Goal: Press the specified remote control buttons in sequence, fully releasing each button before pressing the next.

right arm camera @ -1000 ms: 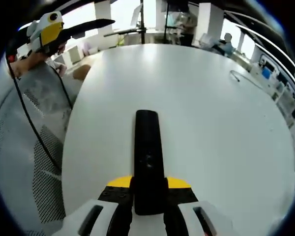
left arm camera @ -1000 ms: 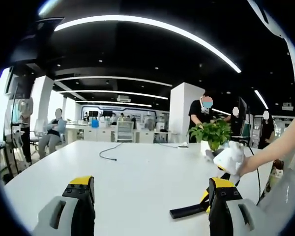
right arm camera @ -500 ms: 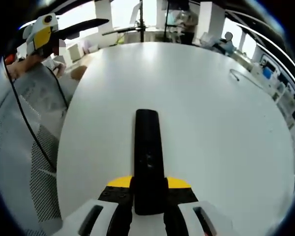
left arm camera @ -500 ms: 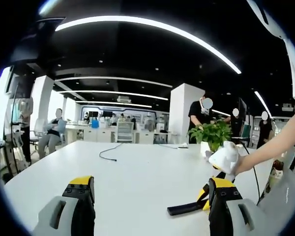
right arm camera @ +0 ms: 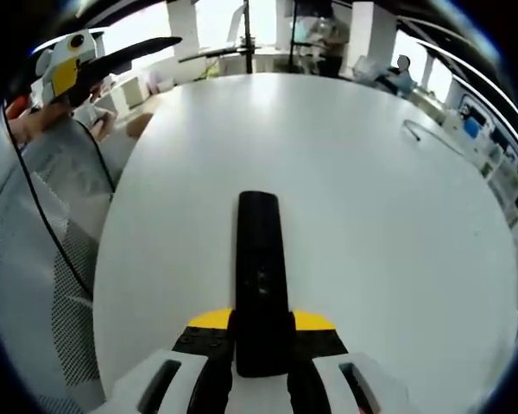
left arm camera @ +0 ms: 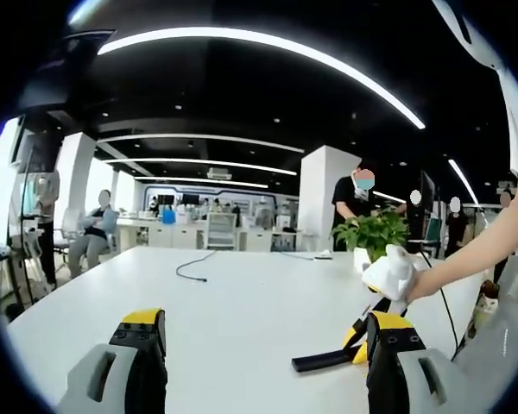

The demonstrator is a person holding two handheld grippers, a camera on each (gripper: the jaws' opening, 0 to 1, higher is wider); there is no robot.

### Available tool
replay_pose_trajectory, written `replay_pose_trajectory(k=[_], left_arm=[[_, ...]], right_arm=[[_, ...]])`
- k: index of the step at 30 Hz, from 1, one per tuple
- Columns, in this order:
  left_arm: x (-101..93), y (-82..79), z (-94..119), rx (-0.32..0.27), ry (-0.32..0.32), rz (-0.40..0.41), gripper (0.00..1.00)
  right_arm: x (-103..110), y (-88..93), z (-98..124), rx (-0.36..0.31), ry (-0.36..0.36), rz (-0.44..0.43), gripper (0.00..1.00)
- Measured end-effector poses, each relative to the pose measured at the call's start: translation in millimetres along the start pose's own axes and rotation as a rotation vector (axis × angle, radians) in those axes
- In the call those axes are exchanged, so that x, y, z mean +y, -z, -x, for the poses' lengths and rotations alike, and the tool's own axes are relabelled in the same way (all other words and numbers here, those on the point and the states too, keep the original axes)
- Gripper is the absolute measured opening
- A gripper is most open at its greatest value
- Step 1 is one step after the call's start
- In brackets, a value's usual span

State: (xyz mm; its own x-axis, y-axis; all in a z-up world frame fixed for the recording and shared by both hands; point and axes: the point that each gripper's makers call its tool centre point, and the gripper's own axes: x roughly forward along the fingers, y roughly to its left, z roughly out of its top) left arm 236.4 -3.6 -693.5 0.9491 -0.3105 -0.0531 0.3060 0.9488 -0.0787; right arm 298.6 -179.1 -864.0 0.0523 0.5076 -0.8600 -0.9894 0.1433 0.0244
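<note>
Gripping a slim black remote (right arm camera: 260, 276), right tongs (right arm camera: 261, 345) above smooth white table (right arm camera: 371, 216)

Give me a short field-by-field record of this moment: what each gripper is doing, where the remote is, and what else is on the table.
right gripper: shut on the black remote control, which sticks out forward over the white table
left gripper: open, jaws wide apart, nothing between them, above the table
remote from the left gripper view: black bar held off the tabletop by the right gripper
on the table: black cable, potted plant
background: open office with people standing and sitting
</note>
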Motion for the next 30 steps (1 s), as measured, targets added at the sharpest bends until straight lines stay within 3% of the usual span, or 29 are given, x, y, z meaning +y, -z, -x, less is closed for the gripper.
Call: replay_pose_trajectory(k=[22, 25, 30], left_arm=[[-2.6, 0.7, -1, 0.01, 0.004, -0.014, 1.0], [-4.1, -4.1, 0, -0.013, 0.005, -0.028, 1.0], [-2.6, 0.0, -2, 0.006, 0.0, -0.021, 1.0]], right_arm=[[-34, -4.3, -2, 0.01, -0.025, 0.036, 0.2], [-39, -4.5, -2, 0.006, -0.023, 0.035, 0.2], [-46, -6.0, -3, 0.012, -0.028, 0.043, 0.2]])
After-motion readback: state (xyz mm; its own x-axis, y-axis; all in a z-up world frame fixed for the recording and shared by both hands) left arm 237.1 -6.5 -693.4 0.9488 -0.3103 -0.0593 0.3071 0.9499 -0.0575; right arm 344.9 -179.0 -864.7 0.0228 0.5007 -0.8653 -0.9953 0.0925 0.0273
